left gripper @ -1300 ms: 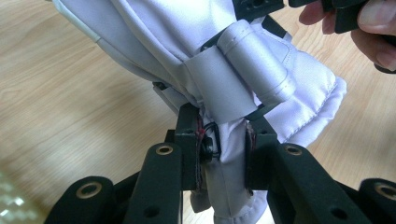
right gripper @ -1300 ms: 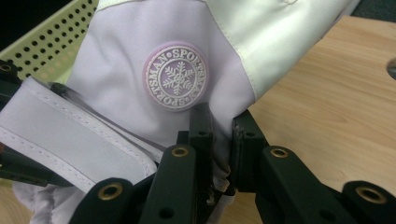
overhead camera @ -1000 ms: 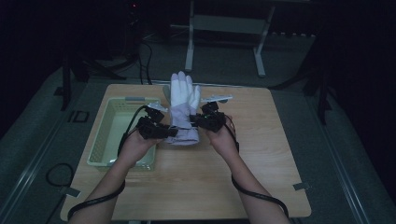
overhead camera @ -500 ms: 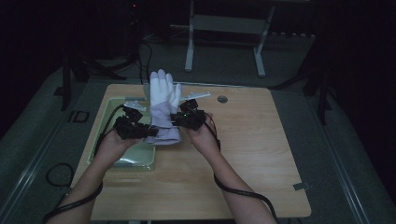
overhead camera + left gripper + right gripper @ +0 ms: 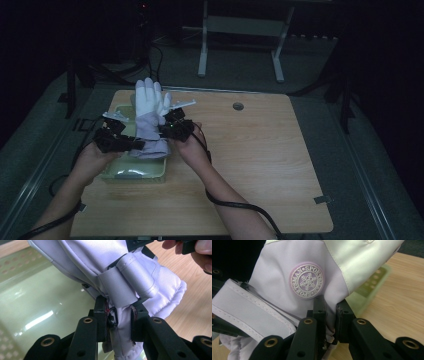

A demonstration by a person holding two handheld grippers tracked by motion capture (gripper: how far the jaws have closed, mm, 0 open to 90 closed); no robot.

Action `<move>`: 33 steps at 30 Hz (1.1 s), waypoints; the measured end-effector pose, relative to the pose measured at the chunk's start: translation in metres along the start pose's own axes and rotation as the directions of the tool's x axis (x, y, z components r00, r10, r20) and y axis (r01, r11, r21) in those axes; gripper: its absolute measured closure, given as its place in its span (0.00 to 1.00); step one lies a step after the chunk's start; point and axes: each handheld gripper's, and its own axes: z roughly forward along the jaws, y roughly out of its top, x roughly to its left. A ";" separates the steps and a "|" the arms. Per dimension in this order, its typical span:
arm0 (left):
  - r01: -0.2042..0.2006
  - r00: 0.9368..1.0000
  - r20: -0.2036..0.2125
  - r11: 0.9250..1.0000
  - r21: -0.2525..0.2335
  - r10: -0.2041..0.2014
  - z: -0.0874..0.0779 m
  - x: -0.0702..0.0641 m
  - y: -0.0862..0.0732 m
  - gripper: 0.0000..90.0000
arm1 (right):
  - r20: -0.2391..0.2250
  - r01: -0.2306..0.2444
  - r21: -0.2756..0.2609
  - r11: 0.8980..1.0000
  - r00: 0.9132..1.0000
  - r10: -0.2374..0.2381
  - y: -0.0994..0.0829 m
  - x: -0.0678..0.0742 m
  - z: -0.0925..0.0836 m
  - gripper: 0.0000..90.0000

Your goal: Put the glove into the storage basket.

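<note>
A white and lilac ski glove (image 5: 150, 115) hangs between both grippers, fingers pointing away from the person, over the pale green tray (image 5: 134, 173) at the table's left. My left gripper (image 5: 134, 145) is shut on the glove's cuff (image 5: 121, 327), just below its grey wrist strap (image 5: 120, 286). My right gripper (image 5: 165, 131) is shut on the other side of the cuff (image 5: 329, 317), below a round snowflake badge (image 5: 306, 280). Both hands hold the glove above the tray's inside.
The green tray (image 5: 30, 305) has perforated walls and a glossy floor. It stands on a wooden table (image 5: 260, 165) with a round hole (image 5: 238, 106) near the far edge. Dark floor, cables and a metal stand (image 5: 240, 30) lie beyond the table.
Both grippers have carried the glove leftwards from the table's middle to above the green tray. Their grip on the cuff looks unchanged.
</note>
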 end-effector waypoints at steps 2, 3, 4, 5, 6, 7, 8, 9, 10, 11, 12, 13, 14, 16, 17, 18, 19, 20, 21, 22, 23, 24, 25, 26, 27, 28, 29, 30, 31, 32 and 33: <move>0.000 1.000 -0.003 1.000 0.009 0.001 -0.005 0.006 -0.005 0.81 | -0.003 0.001 0.004 1.000 1.000 -0.001 0.001 0.007 0.007 0.90; 0.002 1.000 -0.007 1.000 0.012 -0.002 -0.007 0.009 -0.008 0.81 | -0.003 0.005 0.005 1.000 1.000 -0.005 0.002 0.011 0.010 0.90; 0.006 1.000 -0.007 1.000 0.017 -0.005 -0.009 0.012 -0.010 0.81 | -0.002 0.001 0.007 1.000 1.000 -0.001 0.002 0.015 0.014 0.90; 0.002 1.000 -0.011 1.000 0.021 -0.002 -0.010 0.014 -0.012 0.81 | -0.003 0.005 0.009 1.000 1.000 -0.005 0.003 0.018 0.017 0.90; 0.003 1.000 -0.014 1.000 0.027 -0.002 -0.011 0.016 -0.015 0.81 | -0.007 0.010 0.010 1.000 1.000 -0.010 0.003 0.020 0.020 0.90; 0.006 1.000 -0.012 1.000 0.031 -0.005 -0.012 0.018 -0.017 0.81 | -0.012 0.009 0.013 1.000 1.000 -0.009 0.003 0.022 0.022 0.90; 0.006 1.000 -0.012 0.999 0.036 -0.005 -0.012 0.019 -0.019 0.81 | -0.014 0.006 0.015 1.000 1.000 -0.006 0.002 0.024 0.025 0.90; 0.011 1.000 -0.011 0.999 0.041 -0.011 -0.011 0.021 -0.021 0.81 | -0.015 0.004 0.021 1.000 1.000 -0.004 0.001 0.026 0.028 0.90; 0.016 1.000 -0.011 0.999 0.047 -0.015 -0.009 0.022 -0.023 0.81 | -0.015 0.006 0.028 1.000 1.000 -0.006 0.000 0.027 0.030 0.90; 0.018 1.000 -0.010 0.998 0.053 -0.018 -0.007 0.023 -0.025 0.81 | -0.015 0.002 0.036 0.999 1.000 -0.002 -0.001 0.028 0.034 0.90; 0.023 1.000 -0.007 0.998 0.063 -0.023 -0.004 0.025 -0.027 0.81 | -0.015 0.001 0.046 0.999 1.000 0.000 -0.003 0.028 0.037 0.90; 0.029 1.000 -0.004 0.997 0.068 -0.029 -0.001 0.026 -0.029 0.81 | -0.013 -0.001 0.056 0.998 1.000 0.002 -0.006 0.028 0.040 0.90; 0.030 1.000 0.000 0.997 0.077 -0.030 0.003 0.027 -0.031 0.81 | -0.011 -0.002 0.064 0.998 1.000 0.002 -0.008 0.027 0.043 0.90; 0.035 0.999 0.004 0.996 0.087 -0.036 0.007 0.028 -0.033 0.81 | -0.010 -0.004 0.075 0.997 1.000 0.005 -0.011 0.026 0.046 0.90; 0.049 0.999 0.011 0.993 0.105 -0.051 0.016 0.030 -0.036 0.81 | -0.007 -0.013 0.108 0.994 1.000 0.014 -0.016 0.023 0.053 0.90; 0.056 0.998 0.012 0.992 0.113 -0.058 0.019 0.031 -0.037 0.80 | -0.003 -0.014 0.120 0.993 1.000 0.014 -0.019 0.022 0.056 0.90; 0.061 0.998 0.017 0.990 0.125 -0.063 0.024 0.031 -0.039 0.81 | 0.001 -0.017 0.131 0.991 1.000 0.017 -0.020 0.022 0.058 0.90; 0.071 0.997 0.018 0.988 0.135 -0.074 0.027 0.032 -0.040 0.80 | 0.003 -0.022 0.153 0.988 1.000 0.021 -0.023 0.020 0.062 0.90; 0.074 0.997 0.017 0.987 0.143 -0.077 0.030 0.033 -0.041 0.80 | 0.004 -0.028 0.167 0.986 1.000 0.027 -0.025 0.019 0.065 0.90; 0.077 0.997 0.019 0.987 0.141 -0.081 0.032 0.033 -0.043 0.80 | 0.007 -0.029 0.178 0.984 1.000 0.028 -0.026 0.019 0.067 0.90; 0.077 0.997 0.019 0.987 0.141 -0.081 0.032 0.033 -0.043 0.80 | 0.007 -0.029 0.178 0.984 1.000 0.028 -0.026 0.019 0.067 0.90; 0.096 0.995 0.022 0.986 0.139 -0.100 0.035 0.035 -0.046 0.79 | 0.027 -0.015 0.186 0.982 1.000 0.010 -0.025 0.021 0.068 0.90; 0.101 0.994 0.027 0.985 0.137 -0.105 0.037 0.035 -0.047 0.79 | 0.035 -0.011 0.200 0.980 0.999 0.004 -0.024 0.022 0.069 0.90; 0.112 0.993 0.030 0.984 0.137 -0.117 0.038 0.035 -0.048 0.79 | 0.041 -0.009 0.215 0.976 0.999 0.000 -0.023 0.023 0.070 0.89; 0.115 0.992 0.028 0.984 0.137 -0.120 0.040 0.035 -0.049 0.78 | 0.051 -0.009 0.236 0.972 0.999 -0.003 -0.021 0.024 0.071 0.89; 0.123 0.991 0.027 0.982 0.142 -0.128 0.042 0.035 -0.050 0.78 | 0.064 0.007 0.258 0.966 0.998 -0.025 -0.019 0.025 0.073 0.89; 0.128 0.991 0.025 0.980 0.150 -0.133 0.044 0.035 -0.050 0.78 | 0.075 0.025 0.273 0.962 0.996 -0.047 -0.018 0.027 0.074 0.88; 0.128 0.990 0.032 0.979 0.161 -0.135 0.046 0.036 -0.051 0.78 | 0.082 0.031 0.287 0.958 0.995 -0.057 -0.017 0.029 0.076 0.88; 0.133 0.989 0.034 0.976 0.171 -0.141 0.047 0.036 -0.052 0.78 | 0.087 0.031 0.304 0.952 0.994 -0.060 -0.016 0.030 0.077 0.87; 0.140 0.988 0.037 0.974 0.176 -0.148 0.049 0.036 -0.052 0.77 | 0.091 0.032 0.317 0.948 0.994 -0.064 -0.016 0.030 0.078 0.86; 0.146 0.987 0.041 0.972 0.183 -0.156 0.051 0.037 -0.053 0.77 | 0.095 0.031 0.336 0.941 0.993 -0.067 -0.015 0.031 0.080 0.85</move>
